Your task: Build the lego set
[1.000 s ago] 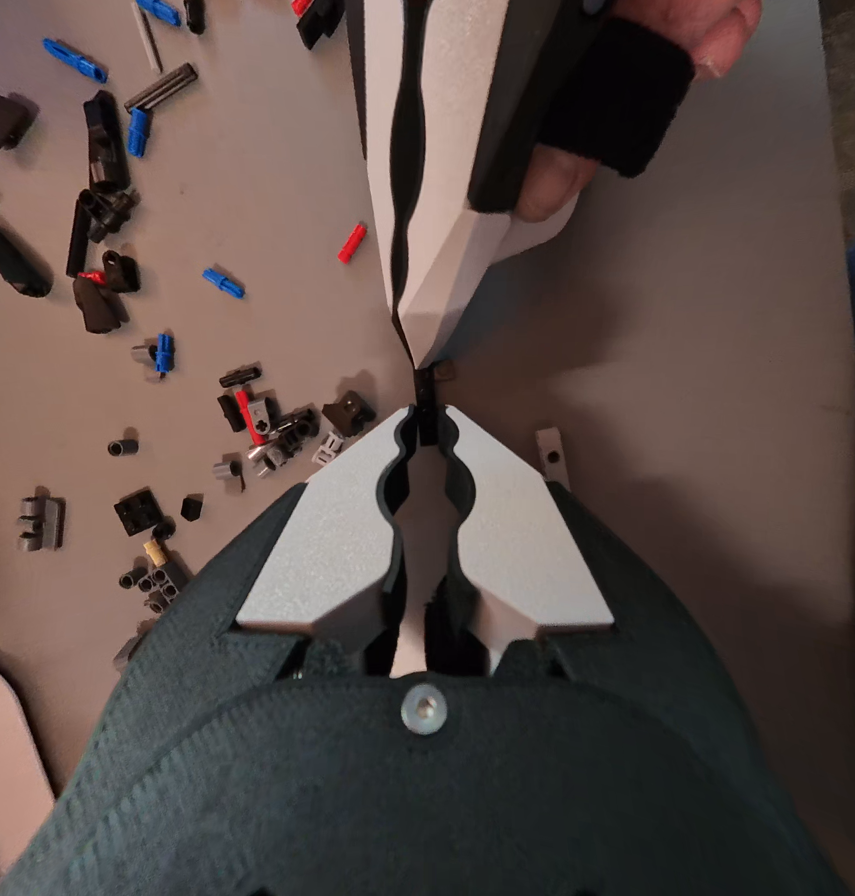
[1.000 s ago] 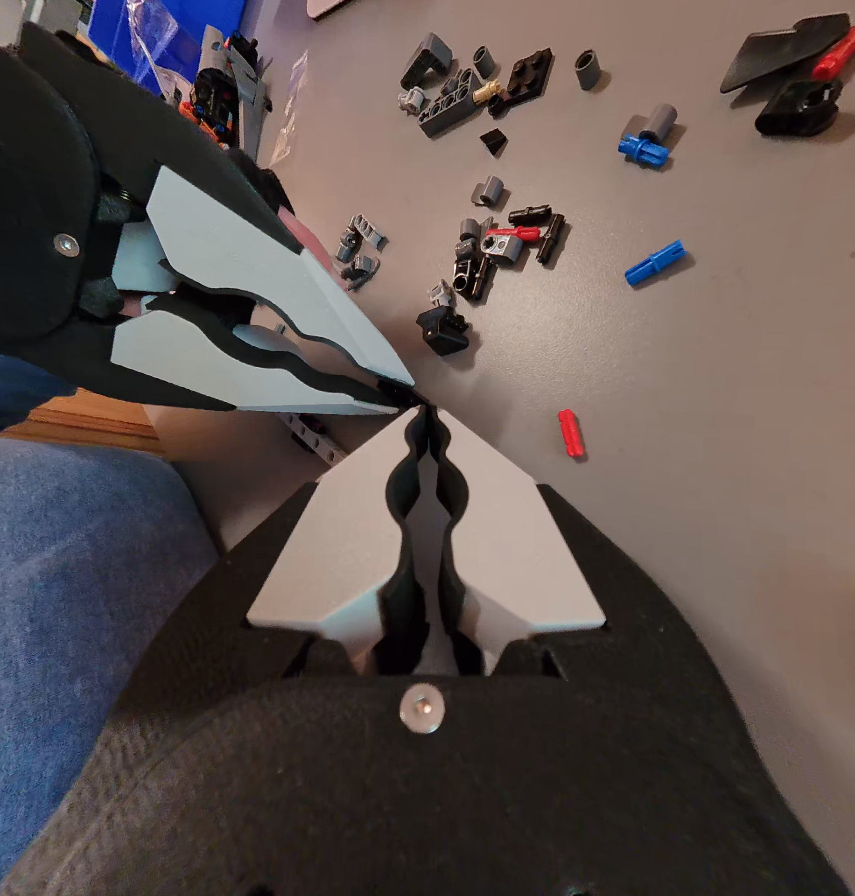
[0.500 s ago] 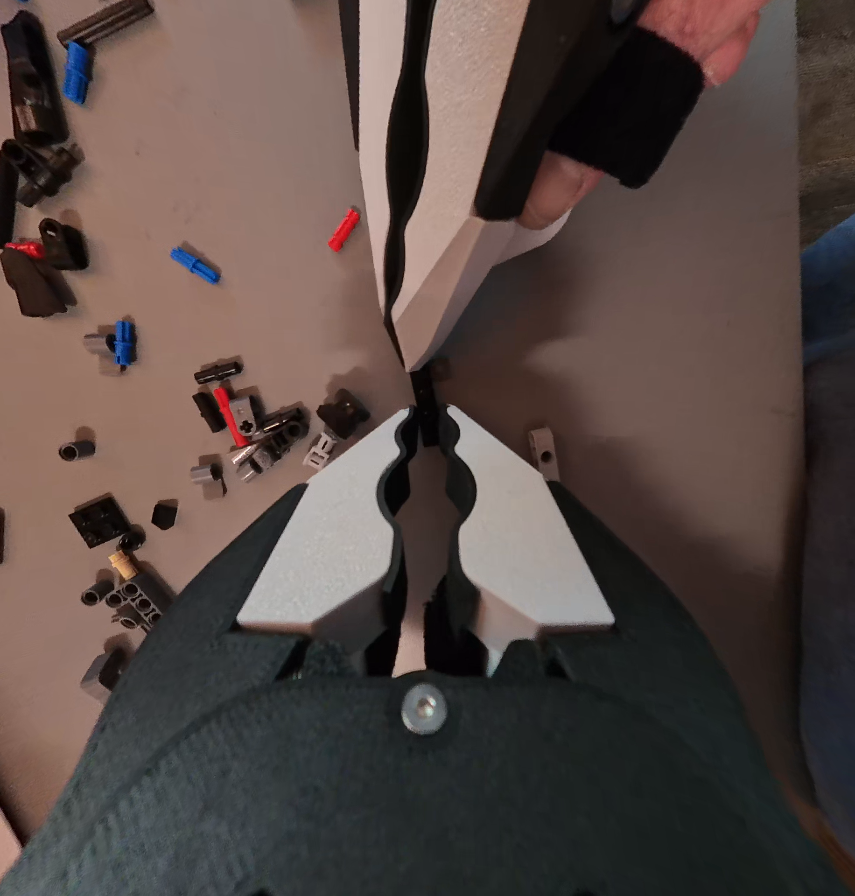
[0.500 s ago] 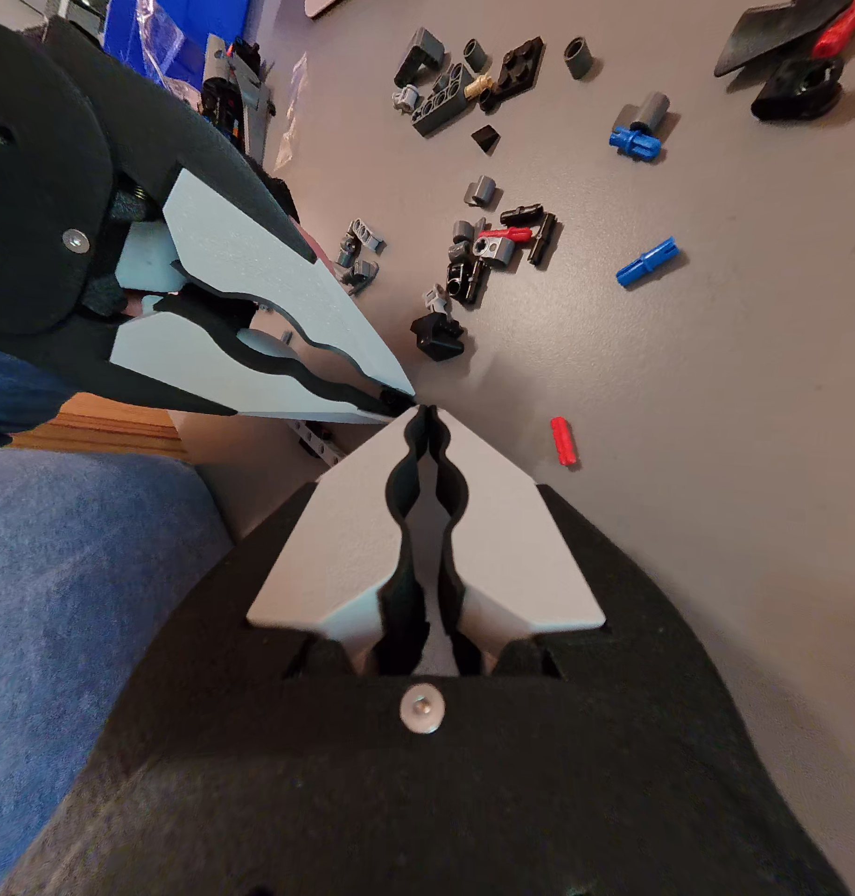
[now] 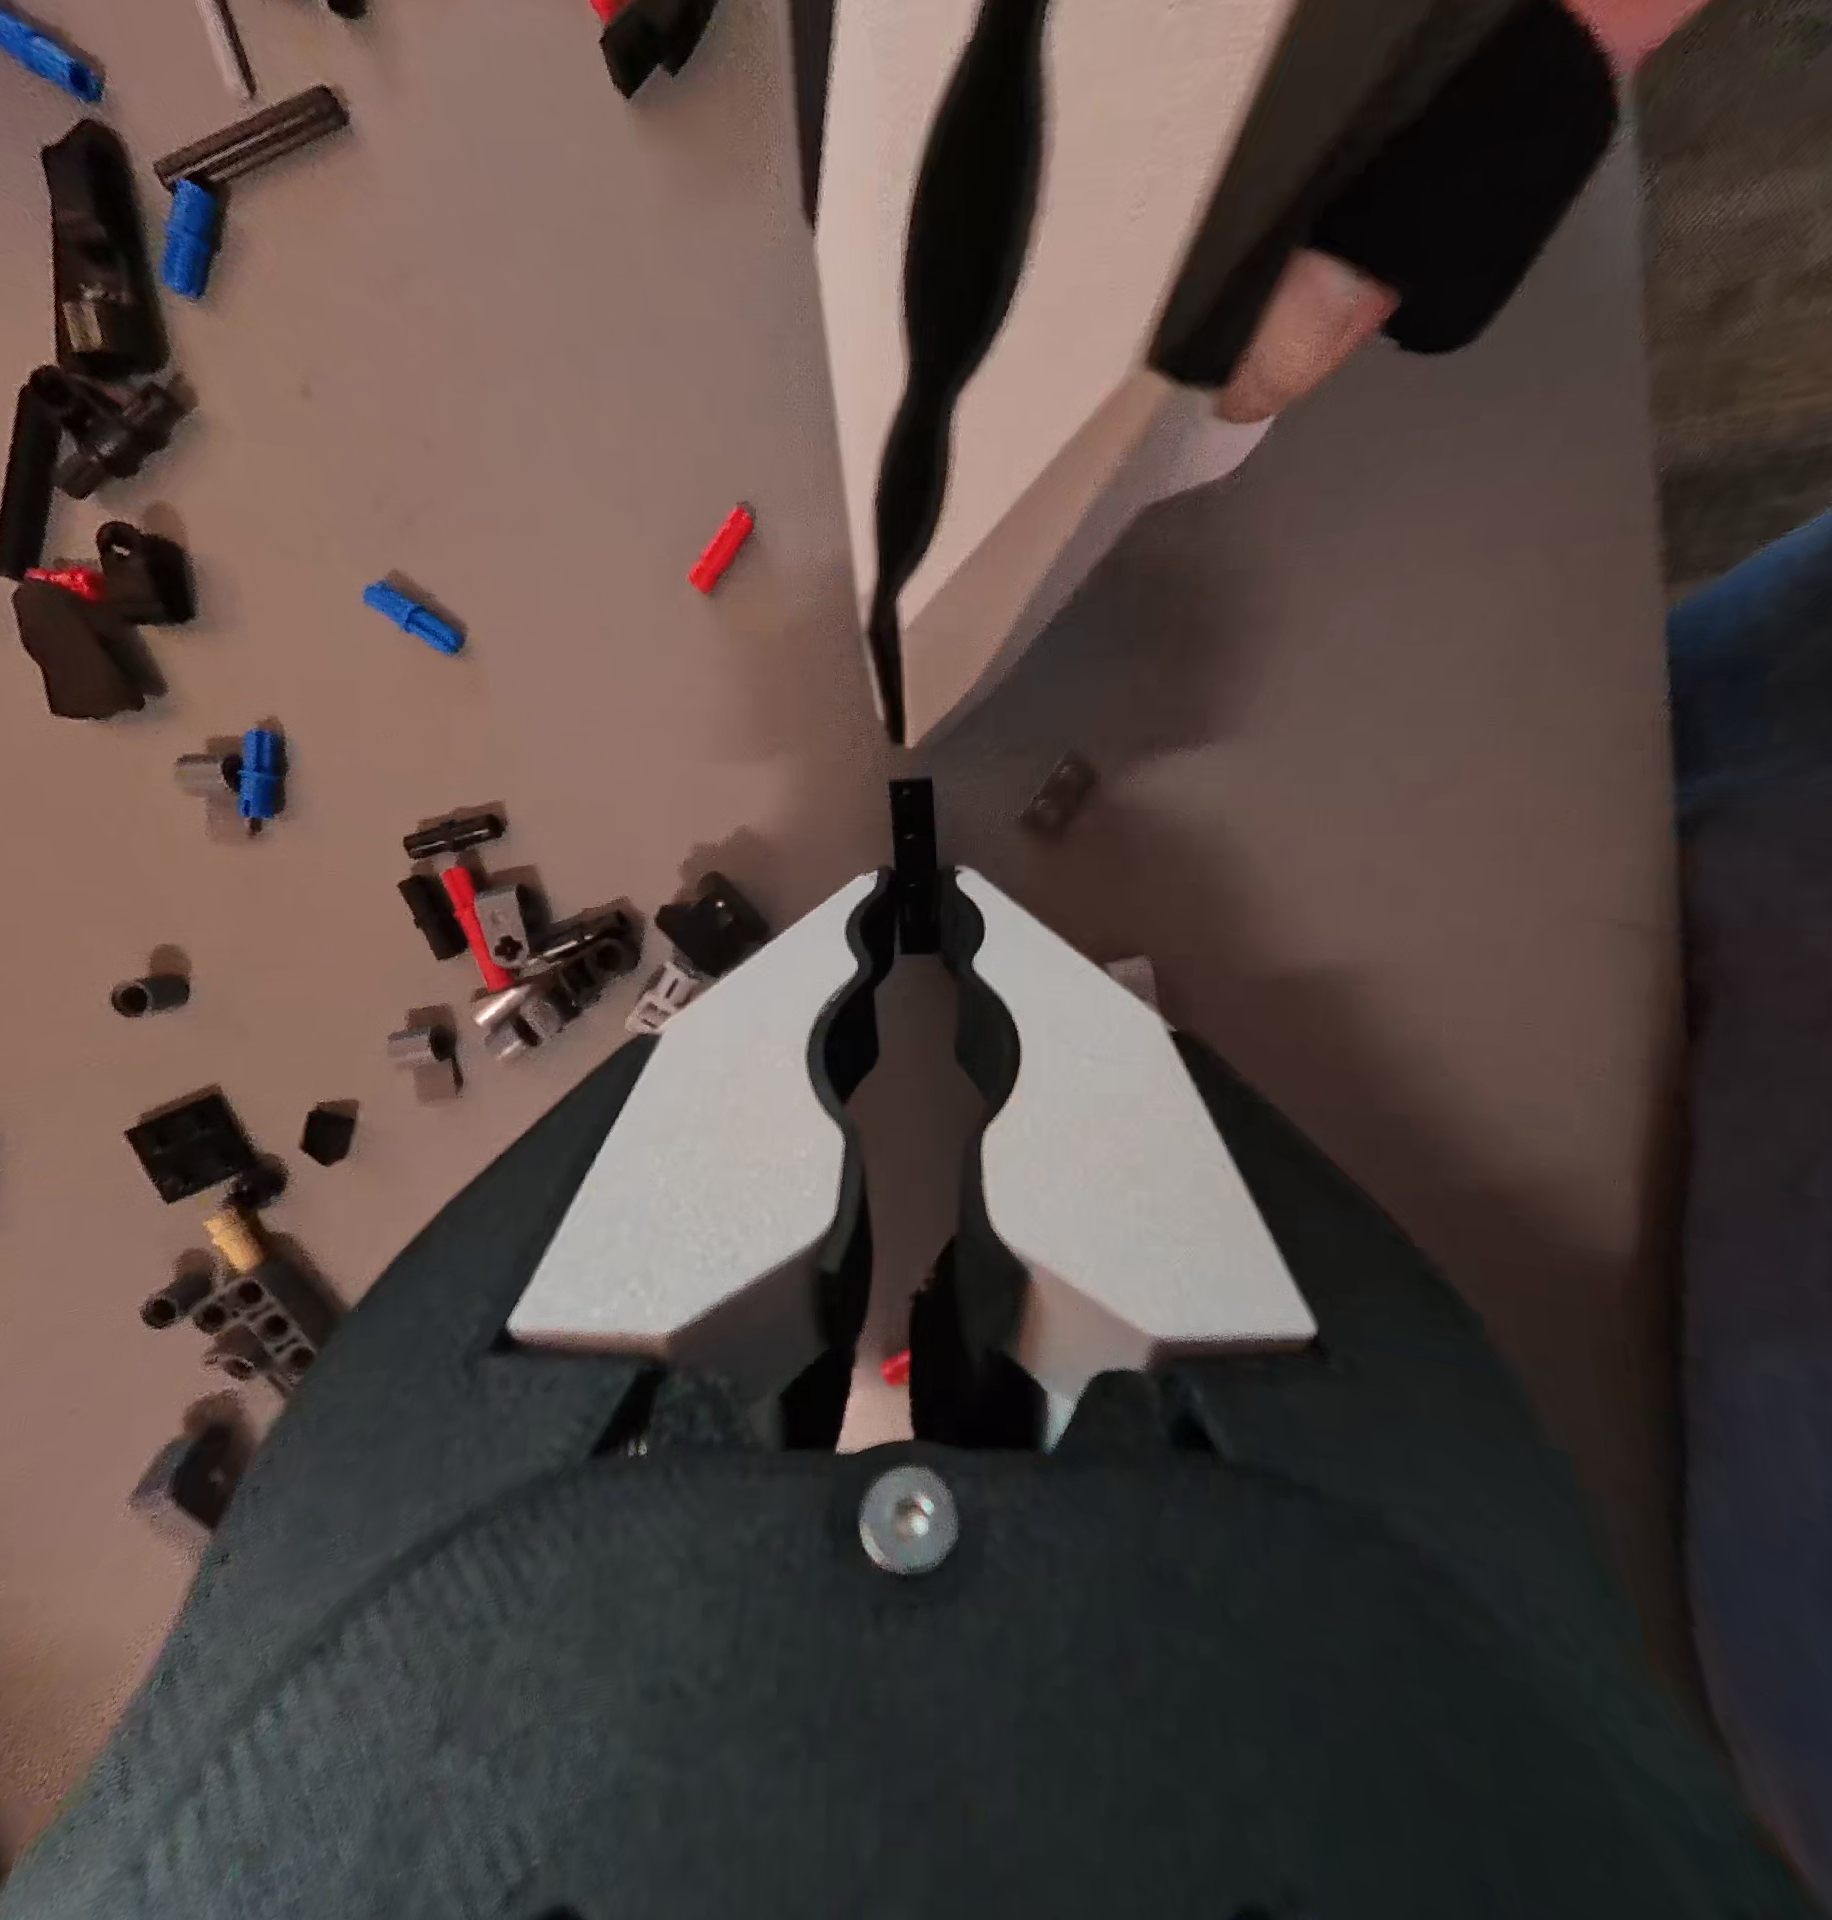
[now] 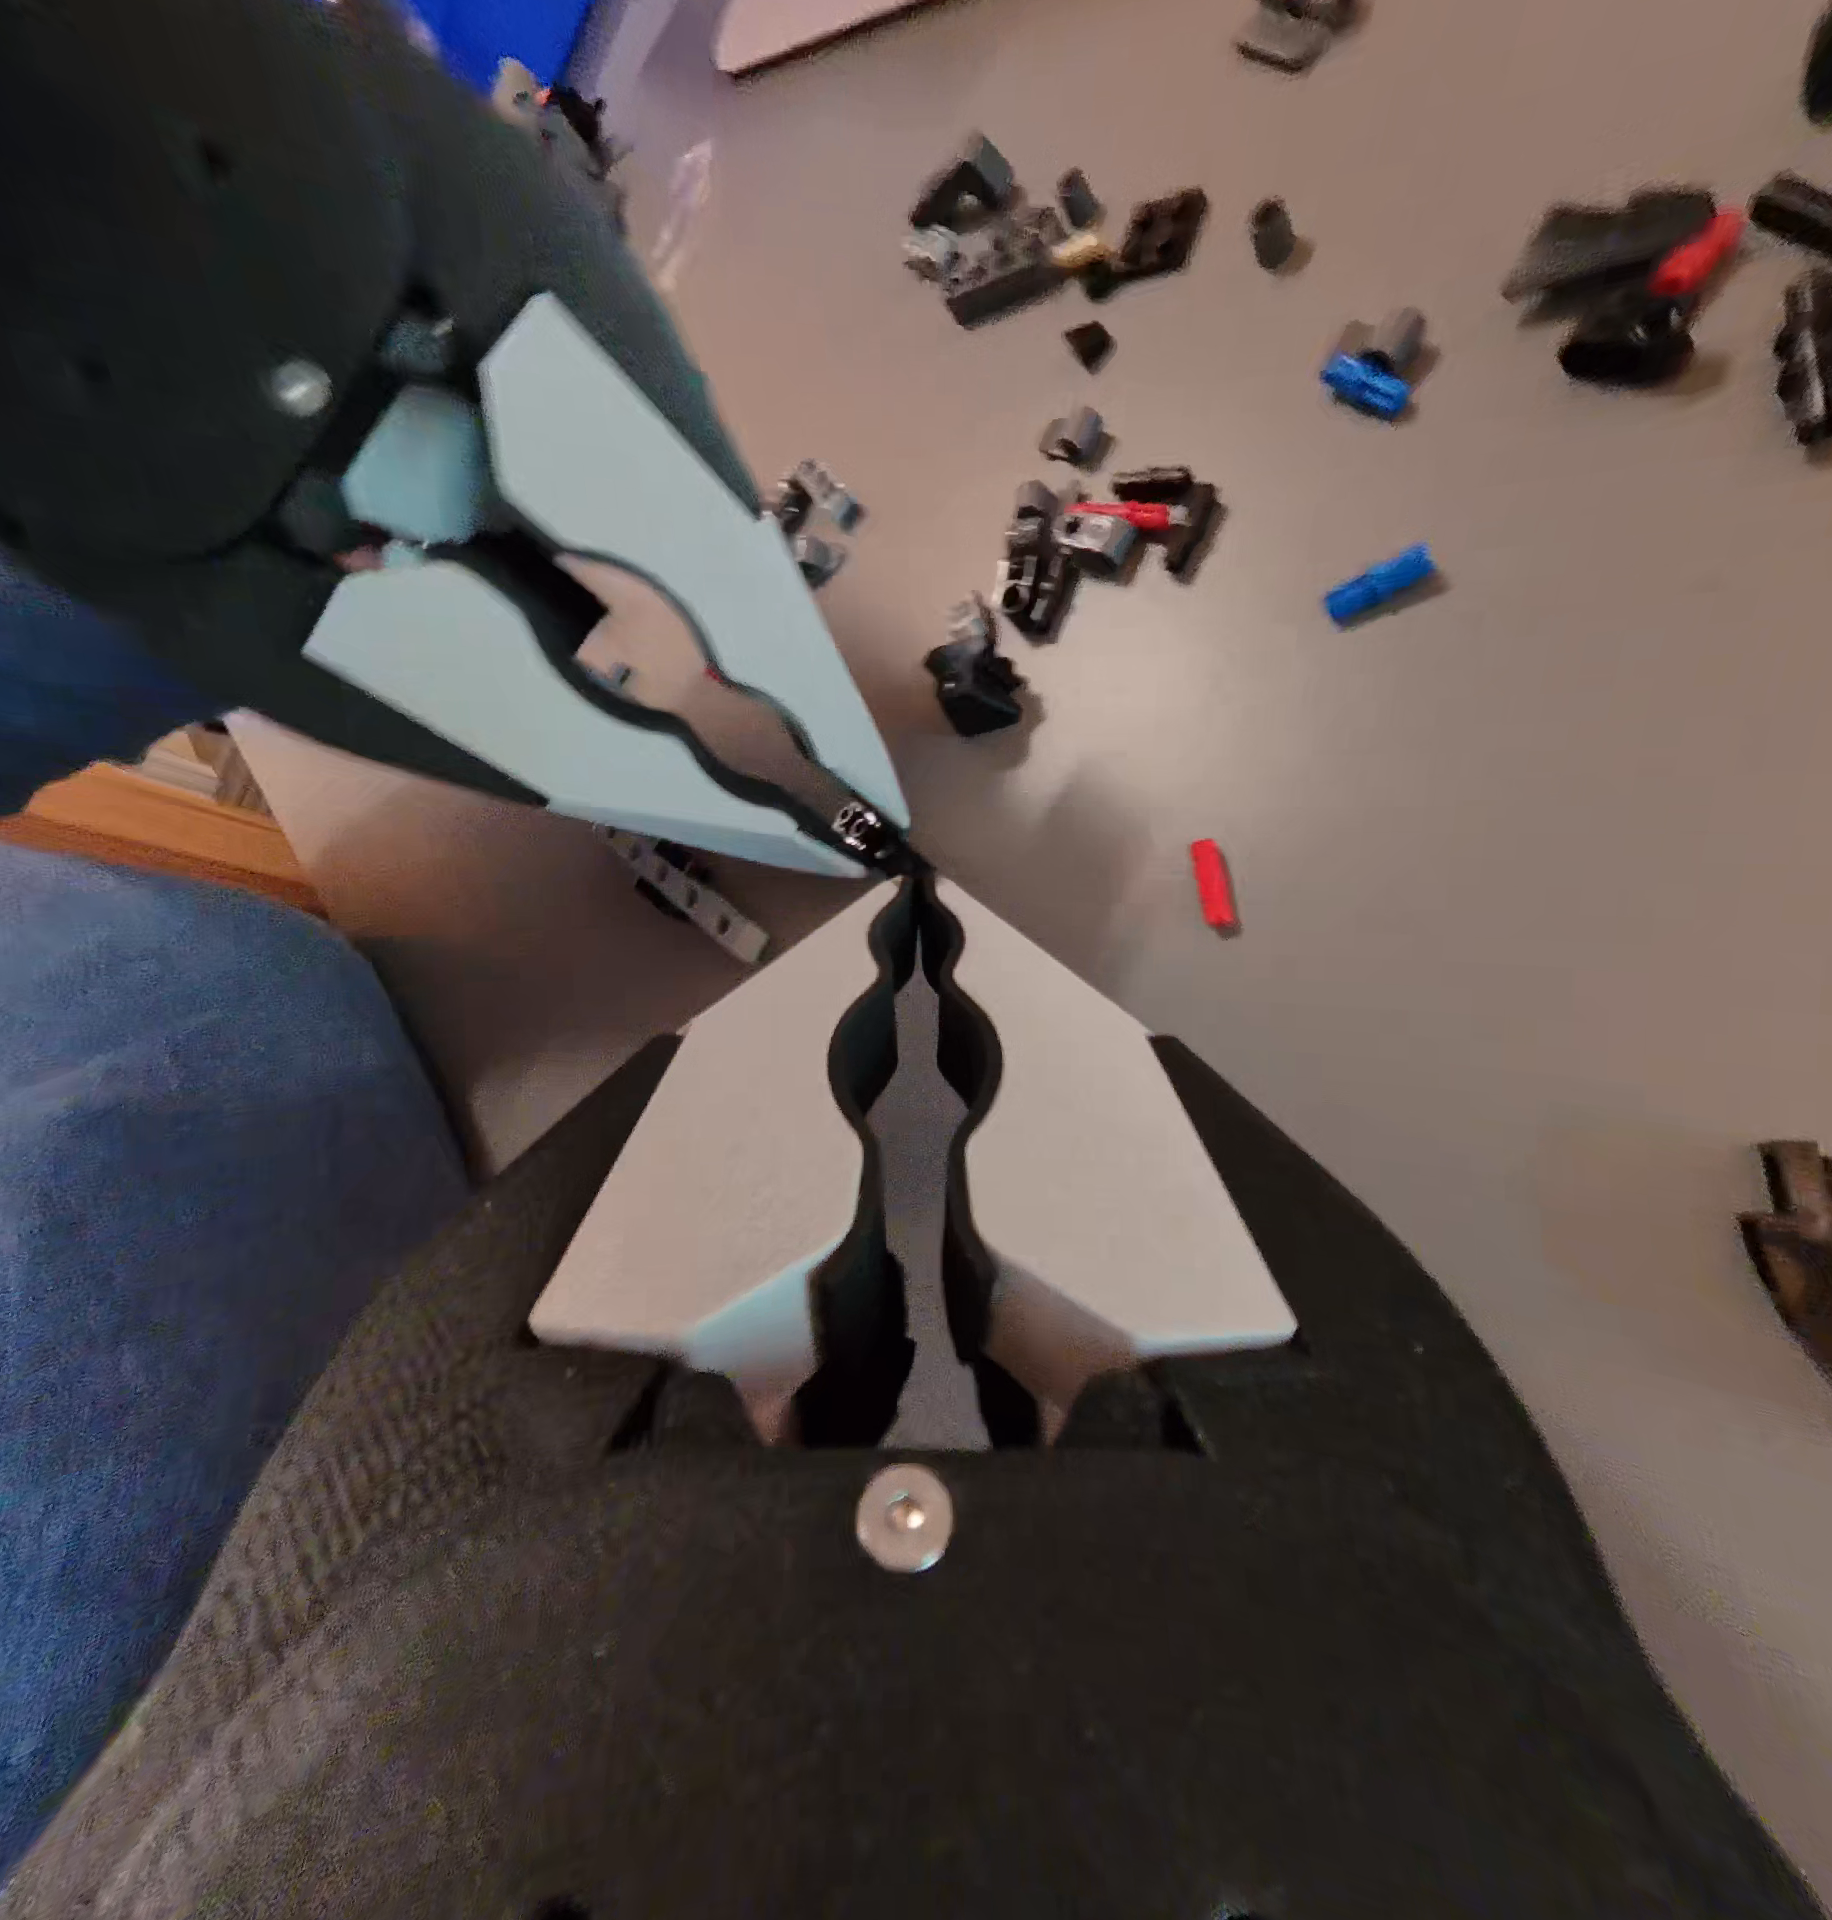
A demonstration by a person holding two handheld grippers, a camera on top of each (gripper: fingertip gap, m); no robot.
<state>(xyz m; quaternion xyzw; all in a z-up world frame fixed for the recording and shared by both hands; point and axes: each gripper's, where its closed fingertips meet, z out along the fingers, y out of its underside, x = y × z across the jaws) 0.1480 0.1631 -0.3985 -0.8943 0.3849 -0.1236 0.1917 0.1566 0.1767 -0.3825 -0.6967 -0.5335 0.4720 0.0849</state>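
Two grippers: I am pinching a small black holed lego piece [image 5: 913, 868] with my left gripper [image 5: 914, 914] for alignment; my right gripper [image 6: 917, 902] is pressed together, apparently empty.

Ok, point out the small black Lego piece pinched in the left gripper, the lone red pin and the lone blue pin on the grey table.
Small black Lego piece [image 5: 913, 844]: left wrist view, its exposed end.
Red pin [image 5: 721, 548]: left wrist view, mid-shaft.
Blue pin [image 6: 1379, 583]: right wrist view, mid-shaft.

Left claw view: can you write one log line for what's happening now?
left claw: shut on black piece | right claw: shut, just above piece | loose parts on table
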